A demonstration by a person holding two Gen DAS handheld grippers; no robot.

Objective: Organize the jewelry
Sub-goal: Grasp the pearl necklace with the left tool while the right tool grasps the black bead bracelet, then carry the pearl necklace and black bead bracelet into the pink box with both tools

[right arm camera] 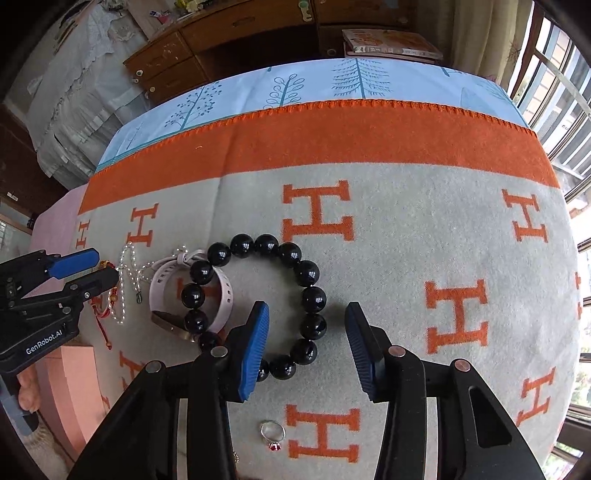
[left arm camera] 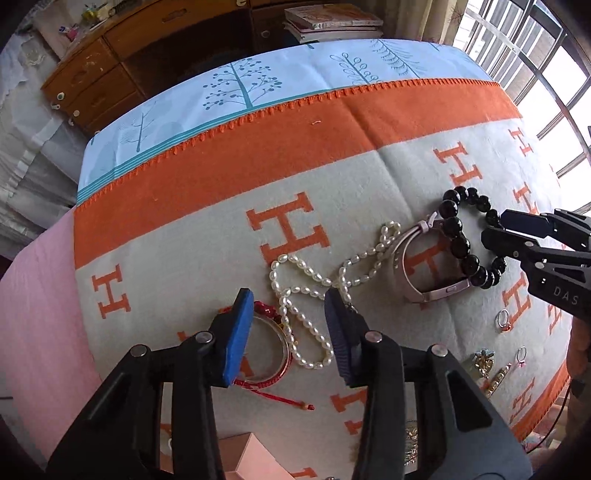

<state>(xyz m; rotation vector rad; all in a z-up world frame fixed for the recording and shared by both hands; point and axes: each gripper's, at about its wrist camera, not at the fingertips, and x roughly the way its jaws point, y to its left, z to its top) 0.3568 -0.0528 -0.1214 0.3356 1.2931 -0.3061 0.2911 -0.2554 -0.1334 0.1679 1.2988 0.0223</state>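
Note:
A white pearl necklace (left arm camera: 295, 260) lies looped on the H-patterned blanket (left arm camera: 207, 236). My left gripper (left arm camera: 288, 334) points down over it, open, with one pearl loop and a clear bangle (left arm camera: 275, 374) on red cord between its blue pads; neither pad touches them. A bracelet of big black beads (right arm camera: 266, 243) lies beside a pink watch (right arm camera: 221, 291). My right gripper (right arm camera: 308, 350) stands open astride the bracelet's right side, the beads loose between the pads. Each gripper shows in the other's view: right gripper (left arm camera: 495, 227), left gripper (right arm camera: 107, 264).
Two small rings (left arm camera: 503, 318) and a gold brooch (left arm camera: 484, 362) lie at the right of the blanket. A red-stone ring (right arm camera: 273, 435) sits near the right gripper. A pink box (right arm camera: 70, 373) stands at the near left. Wooden drawers (left arm camera: 92, 85) and books (left arm camera: 332, 18) stand behind.

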